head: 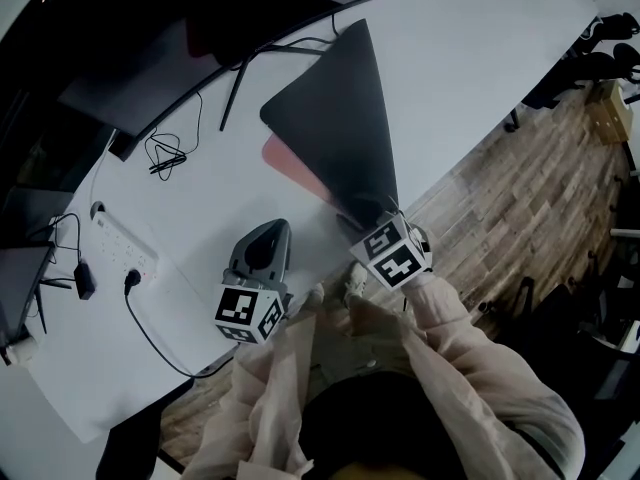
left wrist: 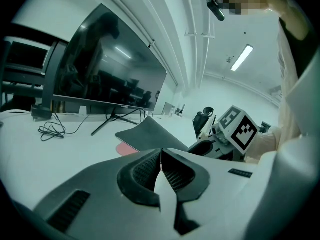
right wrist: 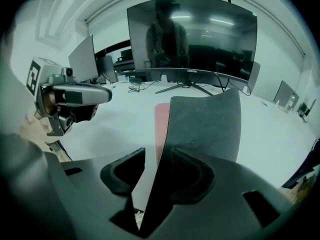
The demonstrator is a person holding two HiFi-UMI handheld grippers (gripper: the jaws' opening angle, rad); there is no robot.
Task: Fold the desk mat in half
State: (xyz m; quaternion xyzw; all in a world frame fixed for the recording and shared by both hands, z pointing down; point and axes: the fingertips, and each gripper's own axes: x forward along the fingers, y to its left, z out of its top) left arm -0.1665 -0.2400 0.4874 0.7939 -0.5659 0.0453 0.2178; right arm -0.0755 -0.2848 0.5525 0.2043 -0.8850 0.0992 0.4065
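- Desk mat (head: 345,118): dark sheet on the white surface (head: 460,58), in front of the curved monitor (head: 200,28). In the head view it reads as a long wedge with its narrow tip at the surface's near edge.
- A pink strip (head: 290,168) shows along the mat's left side, lying flat on the surface. The dark layer sits over it and is raised off the surface at the near end.
- Right gripper (head: 378,218): at the mat's near tip and angled down. In the right gripper view its fingers (right wrist: 185,176) stand apart, with the mat's edge (right wrist: 205,124) running up between them.
- The mat's edge lies against the right-hand pad. There is a clear gap to the left-hand pad, so the mat is not pinched.
- Left gripper (head: 268,228): low over the surface, left of the mat and near its tip, not touching it. The left gripper view shows its fingers (left wrist: 142,171) closed pad to pad with nothing between them.
- From the left gripper view the mat (left wrist: 150,131) sits ahead and to the right, with the right gripper's marker cube (left wrist: 239,129) beyond it.
- From the right gripper view the left gripper (right wrist: 70,96) is off to the left, apart from the mat.
- Power strip (head: 125,248) with a plugged-in cable sits at the left of the surface.
- A loose coil of cable (head: 165,156) lies near the monitor stand.
- Wood floor (head: 520,198) shows past the surface's near edge.
- The person's light sleeves (head: 450,338) are in the lower frame.
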